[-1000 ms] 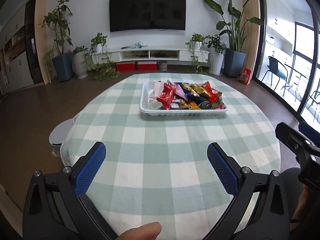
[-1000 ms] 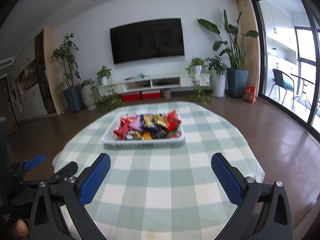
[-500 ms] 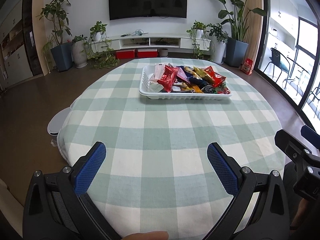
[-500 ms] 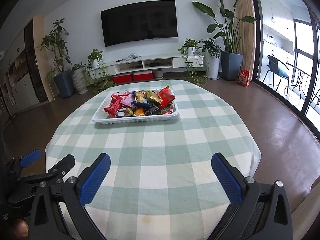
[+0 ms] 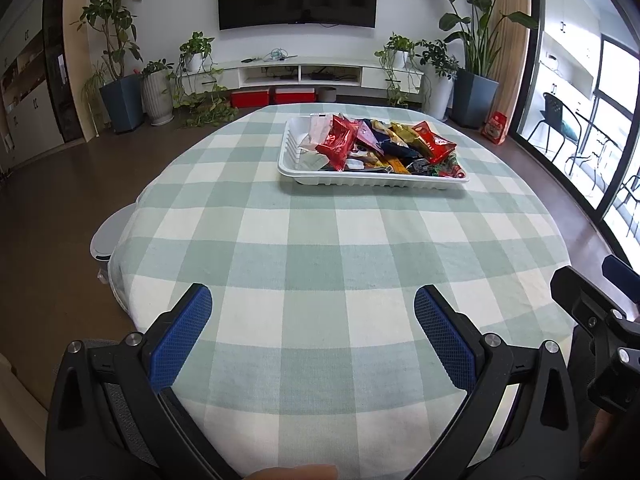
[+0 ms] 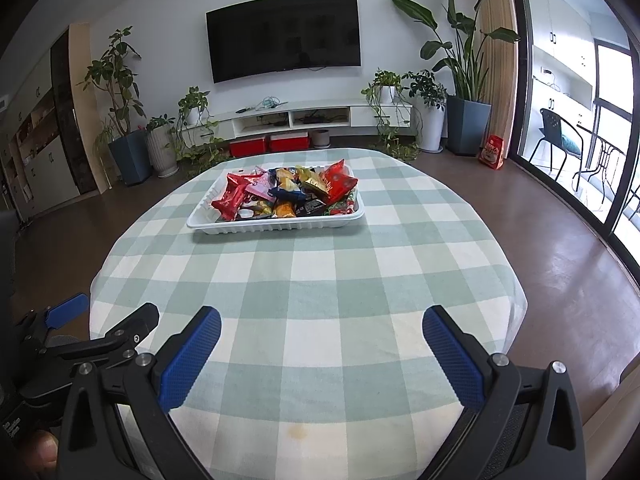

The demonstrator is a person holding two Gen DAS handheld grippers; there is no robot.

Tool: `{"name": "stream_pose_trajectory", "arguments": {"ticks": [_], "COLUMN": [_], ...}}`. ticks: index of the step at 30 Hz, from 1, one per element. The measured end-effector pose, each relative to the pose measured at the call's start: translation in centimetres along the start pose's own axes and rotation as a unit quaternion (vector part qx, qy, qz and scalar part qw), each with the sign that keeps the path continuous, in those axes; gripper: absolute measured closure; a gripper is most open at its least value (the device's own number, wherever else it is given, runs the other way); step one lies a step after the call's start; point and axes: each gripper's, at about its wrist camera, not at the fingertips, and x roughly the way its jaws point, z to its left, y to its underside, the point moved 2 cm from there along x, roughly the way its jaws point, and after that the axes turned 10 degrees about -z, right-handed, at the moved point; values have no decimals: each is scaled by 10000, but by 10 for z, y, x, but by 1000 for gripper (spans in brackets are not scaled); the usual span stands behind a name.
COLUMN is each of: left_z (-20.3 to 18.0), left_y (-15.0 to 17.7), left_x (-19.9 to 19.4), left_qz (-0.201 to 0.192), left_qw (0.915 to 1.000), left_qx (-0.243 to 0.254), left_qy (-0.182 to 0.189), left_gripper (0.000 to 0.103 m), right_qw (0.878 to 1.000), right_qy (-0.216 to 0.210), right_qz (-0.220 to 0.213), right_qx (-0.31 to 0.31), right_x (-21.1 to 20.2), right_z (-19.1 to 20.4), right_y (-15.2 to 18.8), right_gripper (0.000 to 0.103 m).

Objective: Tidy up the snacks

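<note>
A white tray (image 5: 316,178) heaped with several bright snack packets (image 5: 384,144) sits on the far half of a round table with a green and white checked cloth (image 5: 320,264). It also shows in the right wrist view (image 6: 280,228), with the packets (image 6: 288,192) piled inside. My left gripper (image 5: 312,320) is open and empty above the near edge of the table. My right gripper (image 6: 322,336) is open and empty, also above the near edge. Each gripper is well short of the tray.
The right gripper's body (image 5: 592,312) shows at the right of the left wrist view; the left gripper (image 6: 80,340) shows at the lower left of the right wrist view. A grey stool (image 5: 108,236) stands left of the table. Plants and a TV unit line the far wall.
Both grippers have moved forward and tilted down, so the table and tray look nearer and larger. The jaws have stayed open.
</note>
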Motion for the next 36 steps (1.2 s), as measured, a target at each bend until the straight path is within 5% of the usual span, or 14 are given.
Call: {"name": "stream_pose_trajectory", "arguments": {"ticks": [36], "left_z": [-2], "left_y": [2], "left_x": [4], "left_qz": [48], "left_qw": [10000], "left_qx": [33], "left_qy": [36], "left_gripper": [0], "right_qw": [10000], "right_qy": [-11], "right_qz": [53], "right_qx": [2], "right_x": [1], "right_z": [1], "right_y": [4], "right_gripper": [0]}}
